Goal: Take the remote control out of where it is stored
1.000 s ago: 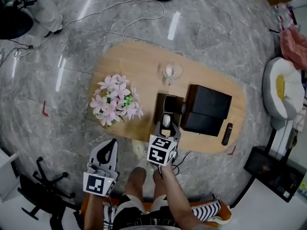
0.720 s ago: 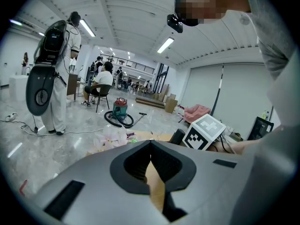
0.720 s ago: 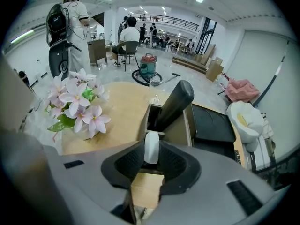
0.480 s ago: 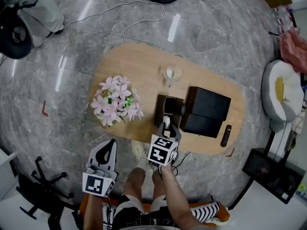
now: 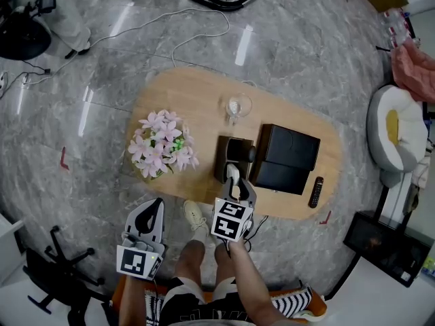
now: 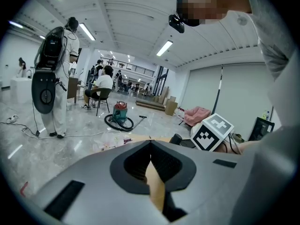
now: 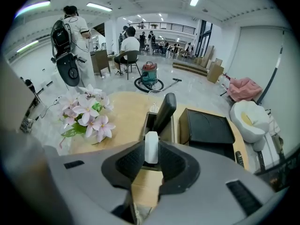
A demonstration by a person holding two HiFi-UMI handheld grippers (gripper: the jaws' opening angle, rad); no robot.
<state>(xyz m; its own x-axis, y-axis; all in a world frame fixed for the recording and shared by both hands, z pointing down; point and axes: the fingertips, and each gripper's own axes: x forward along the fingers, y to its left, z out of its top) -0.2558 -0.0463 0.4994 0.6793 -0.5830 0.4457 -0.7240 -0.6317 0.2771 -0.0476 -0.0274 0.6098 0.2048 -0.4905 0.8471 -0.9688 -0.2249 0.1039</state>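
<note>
Jaws of right gripper [image 7: 151,150] just closed on white remote [image 7: 151,143]; left gripper [image 6: 150,144] jaws together.

The worktop [image 5: 183,94] is pale wood, smooth and matt. The floor [image 5: 306,53] is grey veined stone, polished to a gloss. The black box [image 5: 289,147] looks matt. The remote control [image 7: 151,146] is smooth white plastic. The glass [image 5: 236,106] is clear.

Black box [image 5: 289,155] just right of holder [image 5: 223,160], bare tabletop [image 5: 204,114] toward flowers [image 5: 163,145]
</note>
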